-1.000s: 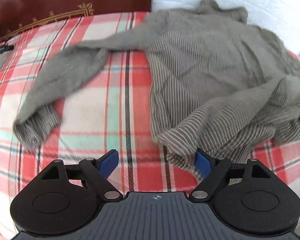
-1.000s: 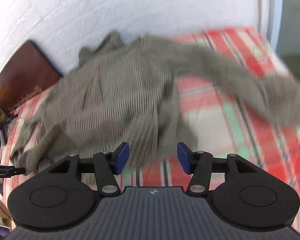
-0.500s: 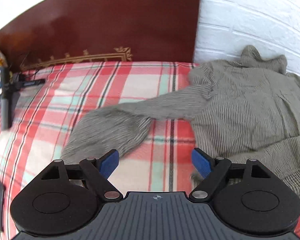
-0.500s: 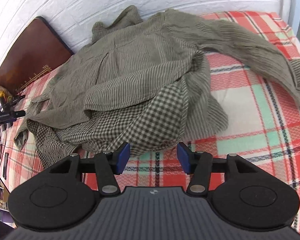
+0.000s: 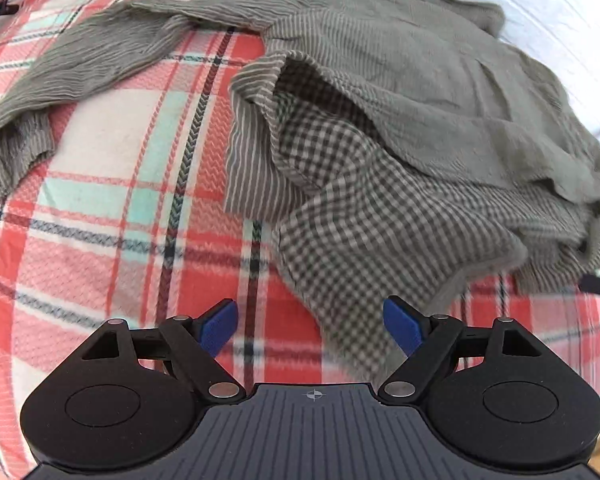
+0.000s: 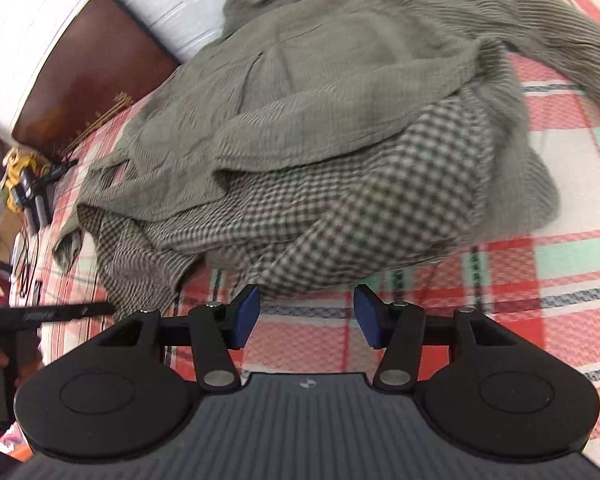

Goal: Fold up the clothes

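The left tongs point(image 5: 311, 326) point steeply down with the blue pads point(image 5: 218, 327) wide apart and nothing pinched between them. The right tongs point(image 6: 307, 316) also point down, their pads point(image 6: 367, 316) closer together but with an empty gap between them.

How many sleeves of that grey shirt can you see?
2. One sleeve stretches out over the plaid bedspread in the left camera; the other sleeve trails toward the top right corner in the right camera.
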The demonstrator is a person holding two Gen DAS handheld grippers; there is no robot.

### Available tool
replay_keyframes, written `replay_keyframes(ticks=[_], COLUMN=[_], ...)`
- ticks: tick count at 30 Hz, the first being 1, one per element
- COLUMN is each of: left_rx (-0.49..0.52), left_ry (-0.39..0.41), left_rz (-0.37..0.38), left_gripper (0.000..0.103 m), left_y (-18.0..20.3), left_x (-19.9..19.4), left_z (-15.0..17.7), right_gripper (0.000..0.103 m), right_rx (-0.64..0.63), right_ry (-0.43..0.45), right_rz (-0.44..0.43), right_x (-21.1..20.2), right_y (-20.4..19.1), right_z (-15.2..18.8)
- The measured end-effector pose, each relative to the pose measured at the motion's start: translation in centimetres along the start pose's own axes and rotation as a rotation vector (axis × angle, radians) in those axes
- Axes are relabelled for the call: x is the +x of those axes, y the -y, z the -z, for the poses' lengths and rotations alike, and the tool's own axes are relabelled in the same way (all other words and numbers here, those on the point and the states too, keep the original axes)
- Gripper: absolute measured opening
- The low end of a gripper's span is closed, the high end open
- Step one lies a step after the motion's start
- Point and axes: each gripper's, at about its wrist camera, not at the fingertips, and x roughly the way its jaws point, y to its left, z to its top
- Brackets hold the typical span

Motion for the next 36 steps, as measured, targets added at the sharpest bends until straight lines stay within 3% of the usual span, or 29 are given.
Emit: replay_keyframes(ticks=[2,3,4,6,8,12,21,22,23,24,30,36], left_rx=[-0.010,-0.011,-0.014,-0.030,-0.013,0.050,0.017,0.013,0.012,0.011,0.014,0.094], left_ry=[0.016,0.024,0.026,-0.008,-0.007,0.043,0.036,0.039,0.044,0.049,0.072,0.027], left_rz=[0.010,0.044,0.079,0.137,0.159,0.162,0.153,0.152,0.147,0.145,0.140,0.173], left_gripper=[0.087,0.076,0.049,0.013,0.000,0.000,0.000,0.000,0.000,0.000,0.000,0.000], left_y=[0.5,0.8,1.1,1.8,2.6,4.3,4.4,4.3,4.4,4.3,4.4,5.7], left_x=[0.4,0.4,0.4,0.9,0.5,-1.7,-4.1,-4.3,-4.5,-4.7,-5.5,-6.3], left_z=[-0.3,-0.4,-0.4,-0.3,0.3,2.1,5.6,5.9,6.0,6.2,6.7,8.8], right_gripper=[0.058,0.058,0.058,0.058,0.058,0.058,0.058,0.050,0.032,0.001,0.001,0.001], right_rx=[-0.002,0.000,0.003,0.009,0.013,0.026,0.106,0.102,0.097,0.096,-0.013,-0.055], right_ry=[-0.002,-0.001,-0.001,-0.004,-0.004,0.005,0.066,0.073,0.068,0.046,0.072,0.049], right_rz=[-0.002,-0.003,-0.004,-0.005,-0.007,-0.021,-0.089,-0.086,-0.089,-0.095,-0.143,-0.129], right_x=[0.1,0.1,0.1,0.2,0.3,0.4,1.5,1.7,1.9,2.0,-3.5,-7.7], right_y=[-0.2,-0.2,-0.2,-0.1,0.0,-0.2,-0.4,-0.5,-0.7,-0.7,-2.6,-2.8], right_z=[0.1,0.2,0.2,0.4,0.5,1.1,0.7,0.6,0.4,0.2,0.8,2.5])
